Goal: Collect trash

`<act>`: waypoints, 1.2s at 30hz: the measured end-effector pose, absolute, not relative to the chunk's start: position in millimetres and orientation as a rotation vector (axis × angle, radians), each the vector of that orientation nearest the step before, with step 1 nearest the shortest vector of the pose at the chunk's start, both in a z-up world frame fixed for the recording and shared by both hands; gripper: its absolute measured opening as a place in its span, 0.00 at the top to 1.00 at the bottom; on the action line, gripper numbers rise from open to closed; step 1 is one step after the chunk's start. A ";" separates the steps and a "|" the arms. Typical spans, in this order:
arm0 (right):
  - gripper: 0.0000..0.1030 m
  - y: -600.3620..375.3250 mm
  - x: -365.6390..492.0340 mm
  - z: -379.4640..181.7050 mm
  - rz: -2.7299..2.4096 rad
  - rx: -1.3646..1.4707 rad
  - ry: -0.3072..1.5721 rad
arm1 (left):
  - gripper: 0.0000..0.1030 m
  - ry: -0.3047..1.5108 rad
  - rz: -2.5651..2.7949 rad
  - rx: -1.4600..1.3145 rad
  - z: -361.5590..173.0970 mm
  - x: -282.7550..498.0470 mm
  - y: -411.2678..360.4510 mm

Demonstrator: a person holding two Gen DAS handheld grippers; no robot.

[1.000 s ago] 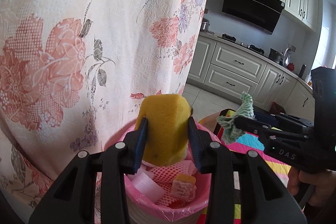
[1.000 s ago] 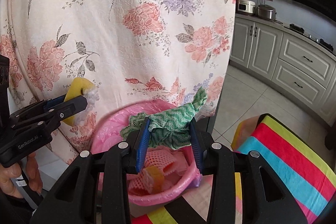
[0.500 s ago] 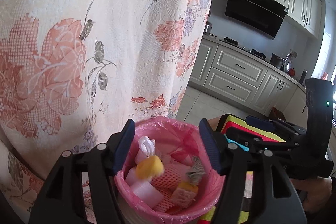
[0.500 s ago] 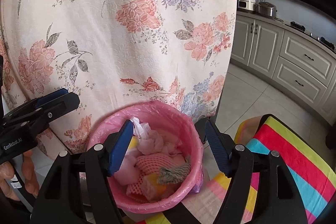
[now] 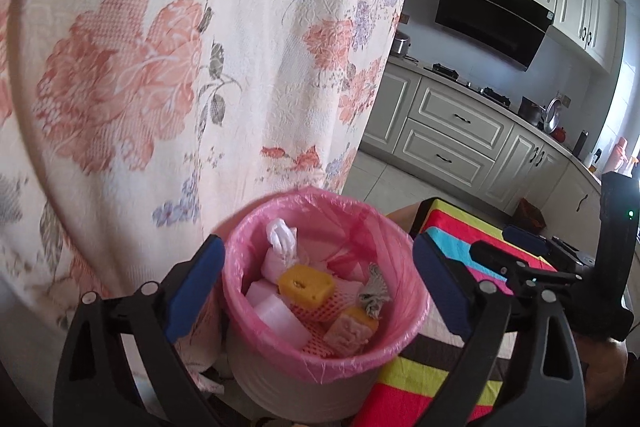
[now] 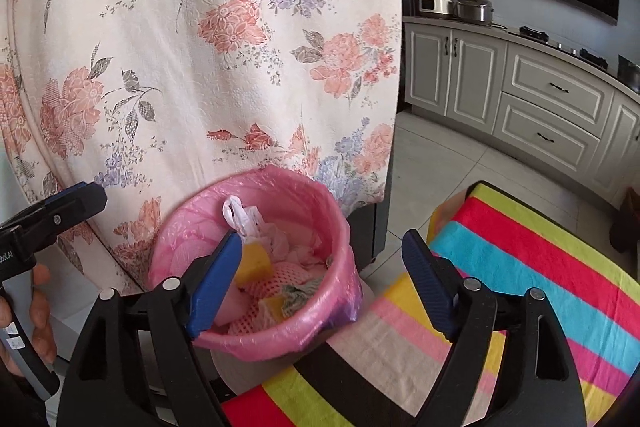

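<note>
1. The left gripper (image 5: 320, 283) is spread wide and holds nothing; the right gripper (image 6: 322, 283) is likewise spread and holds nothing.
2. Both hang over the pink-lined bin (image 5: 400, 339).
3. Inside it lie the yellow sponge (image 5: 306, 283) and the green cloth (image 5: 374, 293).
4. The striped cloth (image 6: 540, 267) lies beside the bin.

Small round bin (image 5: 280, 371), white body, pink plastic liner (image 5: 394, 239) folded over rim, upright beside striped cloth edge. Nearly full. Yellow sponge (image 5: 306, 282) on top near middle, lying tilted, hole in upper face. Green-white checked rag (image 5: 374, 293) crumpled just right of sponge. Knotted white plastic bag (image 5: 281, 247) at back, handles sticking up. Pink foam net (image 5: 320, 309) under sponge. White foam block (image 5: 276, 315) at left. Pale orange chunk (image 5: 350, 331) at front.
</note>
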State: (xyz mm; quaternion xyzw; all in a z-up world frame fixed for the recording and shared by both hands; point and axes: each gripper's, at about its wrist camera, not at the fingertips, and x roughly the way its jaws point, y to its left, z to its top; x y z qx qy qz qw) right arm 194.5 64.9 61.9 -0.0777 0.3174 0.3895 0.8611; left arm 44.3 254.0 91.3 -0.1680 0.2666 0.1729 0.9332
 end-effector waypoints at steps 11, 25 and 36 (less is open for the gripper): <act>0.18 33.1 149.0 53.7 0.792 -0.175 0.641 | 0.05 0.619 0.353 -0.332 70.1 3.0 222.5; 0.18 24.9 133.1 51.6 0.798 -0.188 0.629 | 0.05 0.623 0.398 -0.296 67.7 -4.3 208.6; 0.18 23.7 135.3 50.5 0.789 -0.191 0.630 | 0.05 0.620 0.415 -0.266 68.6 -0.9 207.0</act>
